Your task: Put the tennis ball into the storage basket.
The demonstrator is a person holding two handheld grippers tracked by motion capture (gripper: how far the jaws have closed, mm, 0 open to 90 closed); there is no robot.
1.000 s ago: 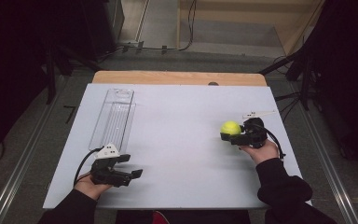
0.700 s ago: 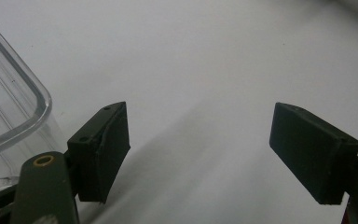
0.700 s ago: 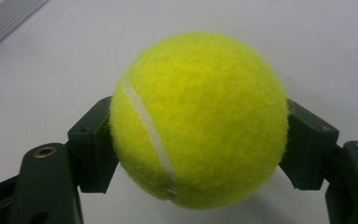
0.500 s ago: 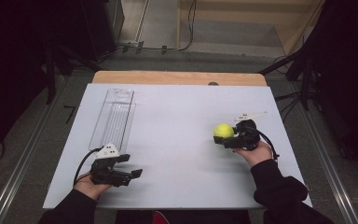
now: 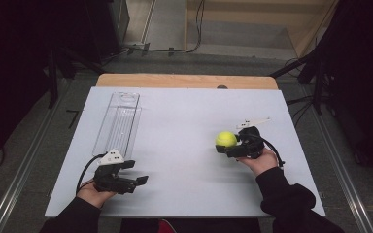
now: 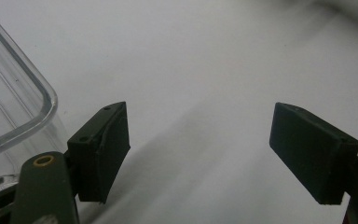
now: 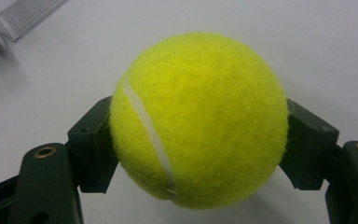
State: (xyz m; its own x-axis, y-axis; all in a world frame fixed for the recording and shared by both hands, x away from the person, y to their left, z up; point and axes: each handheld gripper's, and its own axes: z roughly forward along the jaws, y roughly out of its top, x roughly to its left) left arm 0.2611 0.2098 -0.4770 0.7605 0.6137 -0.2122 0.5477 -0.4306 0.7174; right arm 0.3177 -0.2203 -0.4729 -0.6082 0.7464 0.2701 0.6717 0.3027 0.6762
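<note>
High view: a white table (image 5: 184,121) with a wooden strip along its far edge. The right gripper (image 5: 222,148), held in the right hand (image 5: 258,161) at the table's right side, points toward the centre, its jaws closed on a yellow ball (image 5: 226,139). In the right gripper view the ball (image 7: 199,119) sits squarely between the two black jaws, each pressed against one side — its white seam curves down the near-left face.

The left gripper (image 5: 141,175), held in the left hand (image 5: 93,192), lies near the table's front left corner with its jaws spread wide and nothing between them. A clear tray (image 5: 119,123) lies lengthwise just beyond it; in the left gripper view the tray's rounded corner (image 6: 14,98) shows beside the left jaw, bare table between the jaws.
</note>
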